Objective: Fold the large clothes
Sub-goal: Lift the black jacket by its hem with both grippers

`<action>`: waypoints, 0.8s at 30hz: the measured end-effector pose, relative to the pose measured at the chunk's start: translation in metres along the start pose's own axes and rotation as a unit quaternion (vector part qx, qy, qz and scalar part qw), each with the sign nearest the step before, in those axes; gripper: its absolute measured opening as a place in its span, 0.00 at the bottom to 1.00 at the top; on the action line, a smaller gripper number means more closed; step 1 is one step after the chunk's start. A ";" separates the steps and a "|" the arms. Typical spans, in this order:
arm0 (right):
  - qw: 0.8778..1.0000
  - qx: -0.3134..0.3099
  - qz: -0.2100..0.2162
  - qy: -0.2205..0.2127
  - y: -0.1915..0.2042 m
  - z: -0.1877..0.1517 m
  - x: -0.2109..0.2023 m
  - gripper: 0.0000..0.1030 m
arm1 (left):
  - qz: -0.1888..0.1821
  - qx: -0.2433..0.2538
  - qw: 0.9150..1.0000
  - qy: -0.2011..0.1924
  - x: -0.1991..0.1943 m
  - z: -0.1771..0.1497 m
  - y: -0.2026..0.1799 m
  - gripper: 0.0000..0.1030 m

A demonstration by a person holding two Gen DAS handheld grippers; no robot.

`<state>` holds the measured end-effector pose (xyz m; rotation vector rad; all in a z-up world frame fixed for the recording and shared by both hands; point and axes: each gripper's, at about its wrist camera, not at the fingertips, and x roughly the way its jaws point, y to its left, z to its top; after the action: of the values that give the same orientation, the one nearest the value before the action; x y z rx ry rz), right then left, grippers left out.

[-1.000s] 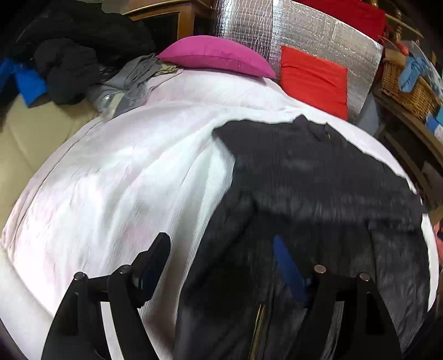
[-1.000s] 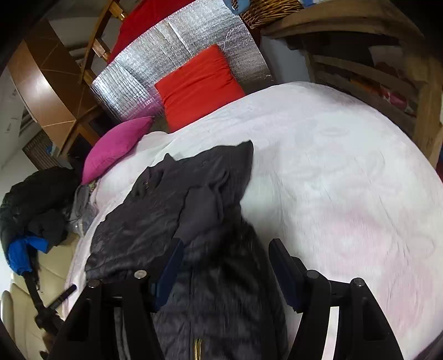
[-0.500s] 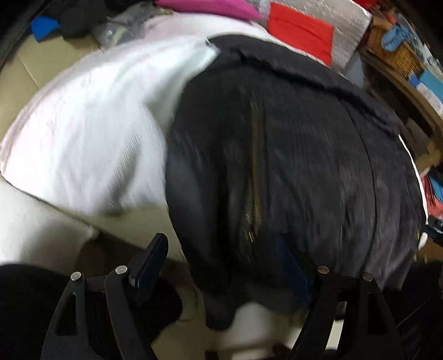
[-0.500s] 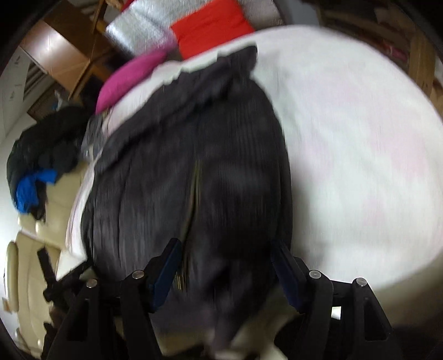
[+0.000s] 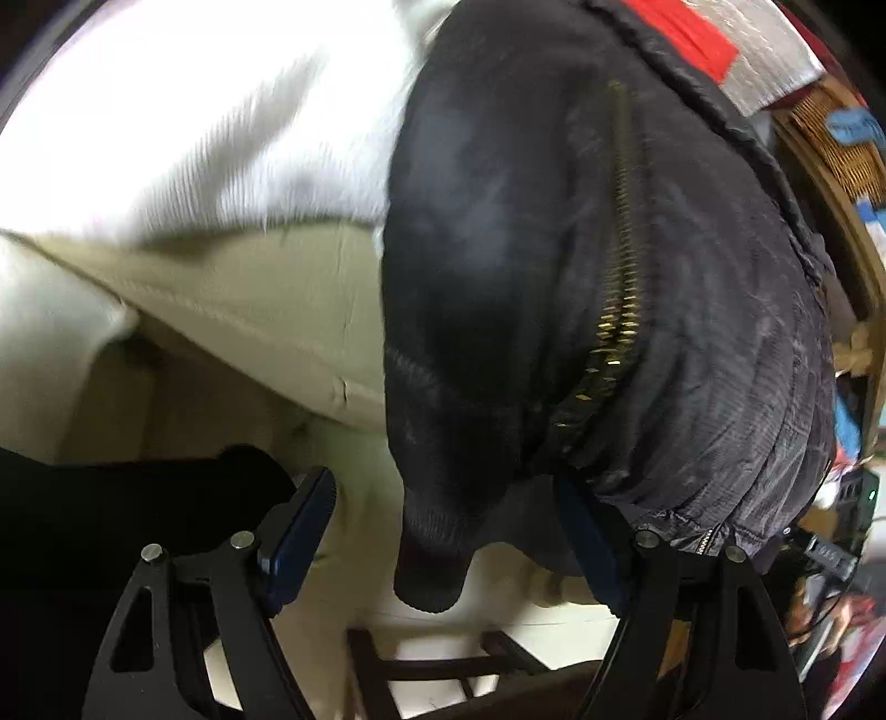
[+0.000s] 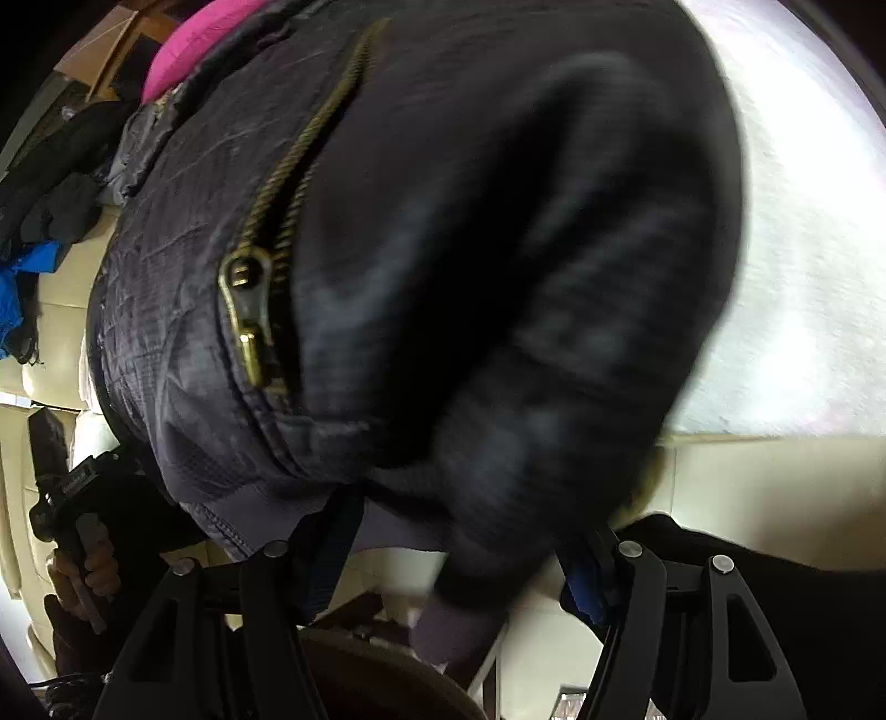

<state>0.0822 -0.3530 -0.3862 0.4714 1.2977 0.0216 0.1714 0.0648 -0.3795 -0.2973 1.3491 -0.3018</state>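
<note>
A large black quilted jacket [image 5: 692,288] with a brass zipper [image 5: 623,232] lies on the white-covered bed [image 5: 183,116], its hem and a sleeve cuff [image 5: 432,559] hanging over the front edge. My left gripper [image 5: 443,531] is open, its jaws on either side of the hanging cuff, below the hem. In the right wrist view the jacket [image 6: 470,221] fills the frame, with the zipper pull [image 6: 246,310] at left. My right gripper [image 6: 459,559] is open just under the hem, a blurred sleeve cuff [image 6: 459,626] between its jaws.
The beige bed base [image 5: 266,310] shows under the white cover. A dark wooden stool or frame [image 5: 437,675] stands below the bed edge. A red cushion [image 5: 686,27], a silver panel and a wicker basket [image 5: 830,138] lie at the far right. A pink pillow [image 6: 199,39] lies at the far left.
Both grippers have dropped from above the bed down to its front edge, close under the jacket's hem. The jaws have stayed open. The jacket hem now hangs over the edge.
</note>
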 end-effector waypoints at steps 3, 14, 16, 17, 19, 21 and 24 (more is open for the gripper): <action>1.000 -0.012 -0.017 -0.012 0.007 -0.003 -0.005 0.36 | -0.018 0.001 1.000 0.001 0.004 0.002 0.000 0.77; 1.000 0.013 -0.012 0.005 -0.003 -0.015 -0.006 0.47 | -0.018 0.021 0.999 0.033 0.023 -0.012 -0.009 0.76; 1.000 0.026 0.004 0.012 -0.007 -0.011 0.001 0.69 | -0.024 0.019 0.999 0.039 0.029 -0.013 -0.011 0.76; 0.999 0.032 0.010 0.012 -0.008 -0.010 0.003 0.69 | -0.029 0.023 0.999 0.038 0.030 -0.013 -0.012 0.74; 1.000 0.018 0.009 0.005 -0.009 -0.009 0.004 0.60 | -0.039 0.041 0.998 0.033 0.028 -0.013 -0.015 0.57; 1.000 -0.007 -0.005 0.001 -0.004 -0.012 0.000 0.28 | -0.040 0.057 0.997 0.030 0.025 -0.016 -0.020 0.26; 0.999 -0.024 -0.026 -0.004 -0.002 -0.019 -0.014 0.17 | -0.043 0.064 0.997 0.022 0.014 -0.019 -0.021 0.09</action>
<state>0.0599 -0.3529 -0.3772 0.3973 1.2978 0.0073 0.1544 0.0391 -0.3881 -0.2423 1.3548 -0.4672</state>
